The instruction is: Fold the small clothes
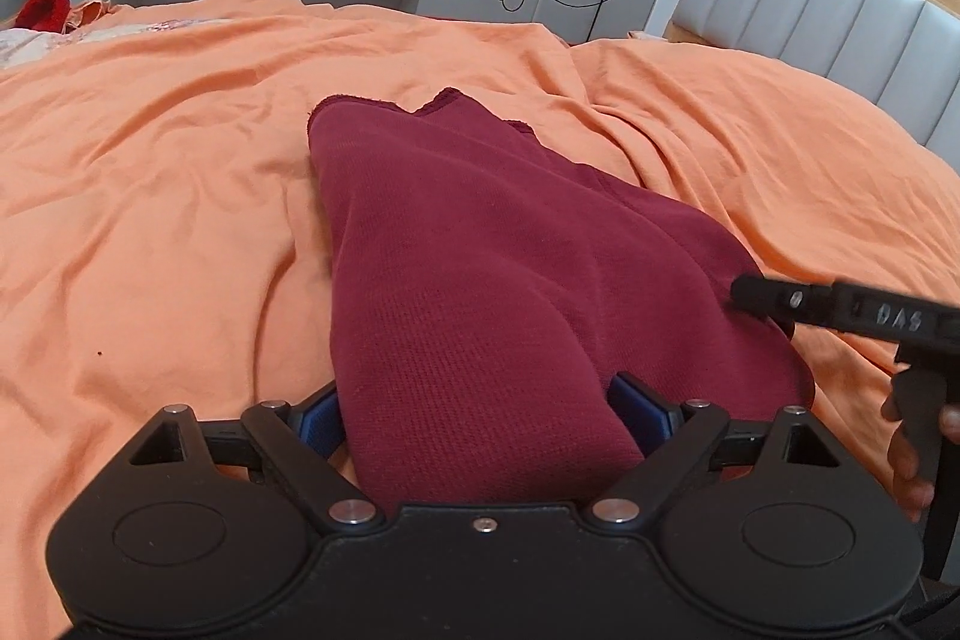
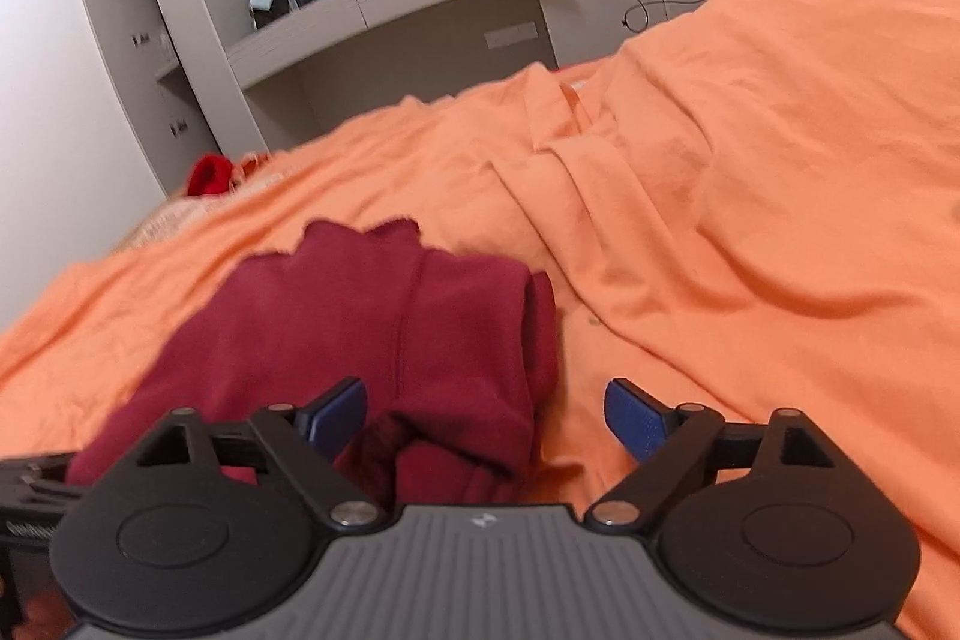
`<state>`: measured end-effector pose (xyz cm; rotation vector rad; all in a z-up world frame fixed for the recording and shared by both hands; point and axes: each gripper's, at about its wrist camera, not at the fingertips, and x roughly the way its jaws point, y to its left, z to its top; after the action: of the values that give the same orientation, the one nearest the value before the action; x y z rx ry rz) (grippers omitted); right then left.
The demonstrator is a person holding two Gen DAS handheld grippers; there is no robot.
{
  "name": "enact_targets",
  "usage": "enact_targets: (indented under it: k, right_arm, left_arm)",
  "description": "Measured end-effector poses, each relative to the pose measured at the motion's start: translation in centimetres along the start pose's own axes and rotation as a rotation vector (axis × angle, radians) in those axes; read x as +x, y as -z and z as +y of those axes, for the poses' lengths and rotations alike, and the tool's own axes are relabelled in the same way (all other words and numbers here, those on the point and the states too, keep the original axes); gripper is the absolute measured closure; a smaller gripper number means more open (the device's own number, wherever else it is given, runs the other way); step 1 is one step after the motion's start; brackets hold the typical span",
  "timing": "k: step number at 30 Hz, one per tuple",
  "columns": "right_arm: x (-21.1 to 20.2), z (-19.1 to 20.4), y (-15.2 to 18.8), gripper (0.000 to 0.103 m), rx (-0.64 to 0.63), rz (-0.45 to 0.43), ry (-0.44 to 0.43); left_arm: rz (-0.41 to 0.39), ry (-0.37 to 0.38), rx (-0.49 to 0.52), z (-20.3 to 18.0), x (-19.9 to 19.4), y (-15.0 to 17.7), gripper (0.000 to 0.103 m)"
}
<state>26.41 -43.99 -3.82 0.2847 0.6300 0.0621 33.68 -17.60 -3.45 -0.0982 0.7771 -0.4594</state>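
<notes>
maroon garment half folded, both tongs wide apart

the maroon garment (image 1: 480,244) lies on the orange bedspread (image 1: 150,160), folded lengthwise into a long strip running away from the left tongs (image 1: 480,412). its near end sits between the left tongs' blue pads (image 1: 639,415), which stand wide; whether they touch the cloth's sides i cannot tell, but it doesn't look pinched. the right tongs (image 2: 486,415) are also wide, holding nothing: the garment's near right corner lies between them and toward the left pad, bare bedspread under the right pad. in the left view, the right tongs' finger (image 1: 774,301) rests at the garment's right edge.

judgement: the next fold looks like bringing the near end over to the far hem. to do it well, take both near corners level, catch all layers, lift only a little, lay the edges flush, then smooth the bulge on the right side.

writing: raised letters on the right tongs' finger read roughly "das"; small print low left in the right view is too blurred to read.
</notes>
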Motion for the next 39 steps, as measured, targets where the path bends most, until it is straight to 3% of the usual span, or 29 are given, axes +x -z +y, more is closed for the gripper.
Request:
enact_targets:
  k: [10, 17, 22, 25, 31, 37, 39]
  right_arm:
    - [0.9, -1.2, 0.8, 0.002, 0.023, 0.054, 0.037]
    - [1.2, -1.2, 0.9, 0.0, 0.013, 0.069, 0.048]
    - [0.2, -2.6, 0.3, 0.0, 0.125, 0.033, -0.095]
    - [0.7, -3.2, -0.1, 0.0, 0.189, 0.005, -0.152]
    - [4.1, -3.9, -0.8, 0.02, 0.246, -0.007, -0.135]
    - [5.7, -3.6, -1.0, 0.035, 0.267, 0.011, -0.164]
    - [5.8, -3.1, -0.9, 0.043, 0.249, 0.02, -0.158]
  left_arm:
    - [-0.003, -0.013, -0.012, 0.0, -0.6, 0.0, 0.011]
    - [-0.026, -0.003, -0.021, 0.5, -2.0, -0.3, 0.001]
    - [-0.099, 0.032, -0.052, 1.9, -3.6, -1.1, 0.001]
    - [-0.081, 0.004, -0.084, 2.9, -2.9, -2.0, 0.001]
    - [0.009, 0.064, -0.176, 5.4, -0.1, -3.5, 0.0]
    - [0.047, 0.099, -0.191, 5.9, 1.5, -3.3, 0.0]
    - [0.055, 0.105, -0.203, 5.8, 1.9, -3.2, 0.005]
